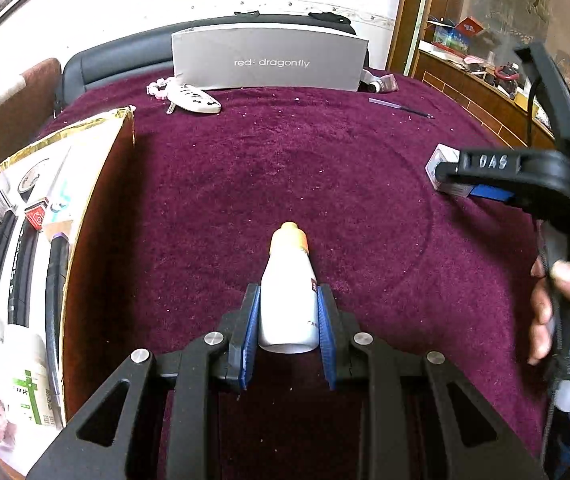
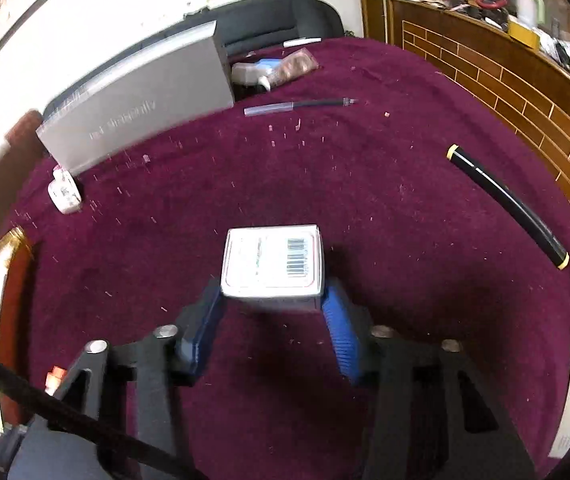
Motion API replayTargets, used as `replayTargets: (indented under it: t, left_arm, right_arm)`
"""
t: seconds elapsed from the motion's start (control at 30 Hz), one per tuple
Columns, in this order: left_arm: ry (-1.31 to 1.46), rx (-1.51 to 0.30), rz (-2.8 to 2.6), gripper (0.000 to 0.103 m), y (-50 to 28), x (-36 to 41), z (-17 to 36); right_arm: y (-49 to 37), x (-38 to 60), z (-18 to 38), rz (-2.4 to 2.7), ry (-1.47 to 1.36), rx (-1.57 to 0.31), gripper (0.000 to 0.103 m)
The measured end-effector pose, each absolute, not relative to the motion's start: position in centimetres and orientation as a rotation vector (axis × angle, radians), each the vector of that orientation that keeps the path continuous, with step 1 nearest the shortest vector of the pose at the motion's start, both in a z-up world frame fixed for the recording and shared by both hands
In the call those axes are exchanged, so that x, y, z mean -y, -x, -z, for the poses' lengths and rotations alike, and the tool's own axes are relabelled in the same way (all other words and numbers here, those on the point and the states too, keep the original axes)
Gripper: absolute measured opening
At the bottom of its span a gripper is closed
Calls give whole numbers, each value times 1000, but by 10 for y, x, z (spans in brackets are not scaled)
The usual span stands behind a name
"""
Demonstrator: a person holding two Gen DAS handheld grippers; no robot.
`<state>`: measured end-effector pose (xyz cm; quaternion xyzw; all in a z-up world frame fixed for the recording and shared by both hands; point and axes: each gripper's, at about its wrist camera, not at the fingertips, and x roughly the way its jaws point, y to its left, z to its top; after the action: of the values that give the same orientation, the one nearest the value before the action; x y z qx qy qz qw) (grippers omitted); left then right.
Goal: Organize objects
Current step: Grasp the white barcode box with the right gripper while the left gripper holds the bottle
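Gripping a small white bottle (image 1: 288,300) with an orange cap, left gripper (image 1: 288,304) over the maroon cloth (image 1: 285,168) beside an open box (image 1: 97,168) of sorted items, right gripper (image 2: 273,300) clamped on a barcoded white carton (image 2: 273,262) just above the cloth.

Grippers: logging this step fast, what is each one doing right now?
Left gripper: shut on the white bottle.
Right gripper: shut on the small white box with a barcode.

free: maroon cloth (image 1: 285,168) centre | blocked: gold-edged box (image 1: 97,184) left, grey box (image 1: 269,60) behind
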<state>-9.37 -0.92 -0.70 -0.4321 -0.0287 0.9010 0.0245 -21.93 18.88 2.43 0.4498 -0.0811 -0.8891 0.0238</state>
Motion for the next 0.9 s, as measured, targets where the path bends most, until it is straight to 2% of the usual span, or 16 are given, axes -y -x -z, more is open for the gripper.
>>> replayTargets:
  t: [0.3, 0.47, 0.9]
  left_arm:
    - [1328, 108, -2786, 22, 93, 11, 6]
    - [1288, 95, -2822, 22, 89, 10, 1]
    - [1191, 9, -2938, 22, 82, 11, -9]
  right_arm:
    - [194, -198, -42, 2733, -1192, 321, 45]
    - [182, -172, -52, 2692, -1097, 261, 45]
    - [170, -128, -53, 2590, -1055, 151, 45]
